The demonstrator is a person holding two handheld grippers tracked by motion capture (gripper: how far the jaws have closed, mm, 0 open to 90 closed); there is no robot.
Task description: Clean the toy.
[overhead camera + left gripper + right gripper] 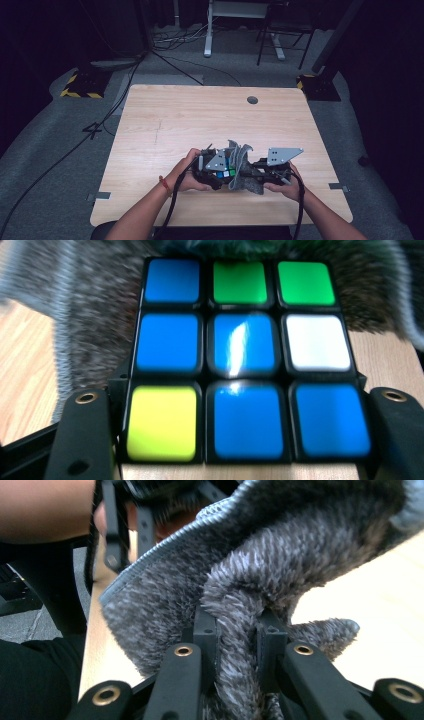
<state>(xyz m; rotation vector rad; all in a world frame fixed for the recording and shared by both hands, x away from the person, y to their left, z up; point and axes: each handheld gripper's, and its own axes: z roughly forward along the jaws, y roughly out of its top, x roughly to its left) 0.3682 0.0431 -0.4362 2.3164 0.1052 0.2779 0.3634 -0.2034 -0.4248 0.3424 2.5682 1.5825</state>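
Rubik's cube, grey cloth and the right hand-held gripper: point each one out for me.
Rubik's cube (pixel 245 360): left gripper view, centre blue sticker of the facing side.
Grey cloth (pixel 260 565): right gripper view, fuzzy fold above the jaws.
Right hand-held gripper (pixel 239 650): right gripper view, midway between its fingertips, pinched on the cloth.

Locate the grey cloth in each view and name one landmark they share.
High view: cloth low centre, between the two grippers, beside the cube.
Left gripper view: cloth behind and around the cube.
Right gripper view: cloth at centre, a fold pinched in the jaws.
Shared landmark: the wooden table.
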